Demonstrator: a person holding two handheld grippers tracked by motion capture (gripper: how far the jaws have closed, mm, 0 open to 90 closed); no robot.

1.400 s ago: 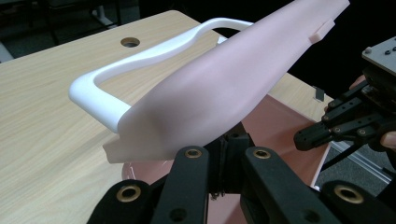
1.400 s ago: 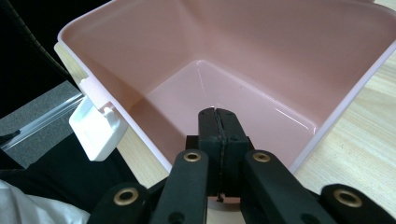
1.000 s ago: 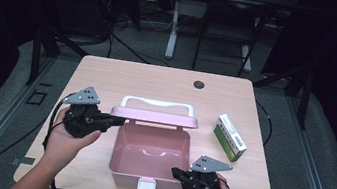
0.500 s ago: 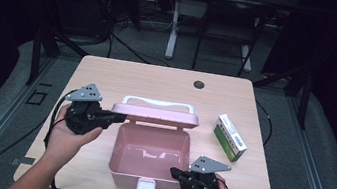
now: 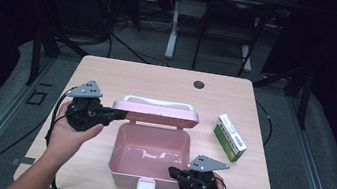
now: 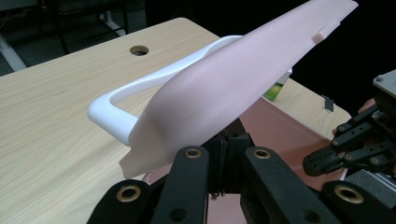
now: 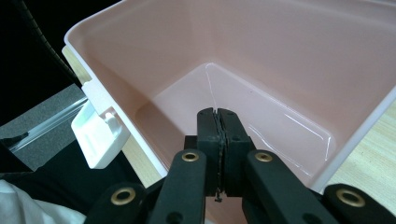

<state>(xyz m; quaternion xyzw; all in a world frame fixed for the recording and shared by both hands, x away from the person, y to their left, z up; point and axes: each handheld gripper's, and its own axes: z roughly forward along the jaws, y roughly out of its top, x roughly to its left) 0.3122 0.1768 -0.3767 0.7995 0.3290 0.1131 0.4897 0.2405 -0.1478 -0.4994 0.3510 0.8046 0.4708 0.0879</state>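
The high view looks forward and down from above the person's side onto the whole pale wooden tabletop [image 5: 158, 80], from fairly far off. The left gripper view rides on the left tool [image 6: 226, 154], close under the raised pink plastic lid [image 6: 233, 84], facing across the tabletop. The right gripper view sits on the right tool [image 7: 217, 154], very near, looking down into the open pink plastic box [image 7: 280, 56]. All three share that box.
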